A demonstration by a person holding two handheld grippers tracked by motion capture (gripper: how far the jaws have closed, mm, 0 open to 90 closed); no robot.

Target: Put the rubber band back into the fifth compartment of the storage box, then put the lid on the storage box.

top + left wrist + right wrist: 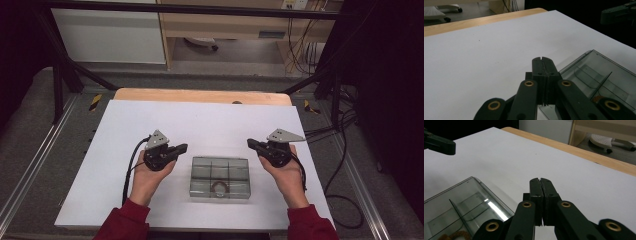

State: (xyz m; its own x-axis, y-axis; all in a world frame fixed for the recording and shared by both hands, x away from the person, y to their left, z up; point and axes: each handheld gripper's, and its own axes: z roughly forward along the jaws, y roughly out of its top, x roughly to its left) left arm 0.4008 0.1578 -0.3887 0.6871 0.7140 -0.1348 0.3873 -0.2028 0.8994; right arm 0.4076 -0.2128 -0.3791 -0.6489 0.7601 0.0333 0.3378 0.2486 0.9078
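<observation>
A clear plastic box (220, 177) with several compartments lies on the white table (200, 125) between my two hands. A small brown ring (218, 187) rests in its near middle compartment. My left gripper (183, 147) is held left of the box, jaws shut and empty, pointing right. My right gripper (251, 143) is held right of the box, jaws shut and empty, pointing left. In the left gripper view the shut jaws hover over the box's (599, 77) corner. The right gripper view has the box (461, 205) at lower left, with the ring (454, 236) at the bottom edge.
The white sheet covers a wooden tabletop (200, 95) whose far edge shows. Black frame bars (60, 65) stand at the far corners. Cables (340, 165) trail off the right side. Bare white surface lies beyond the box.
</observation>
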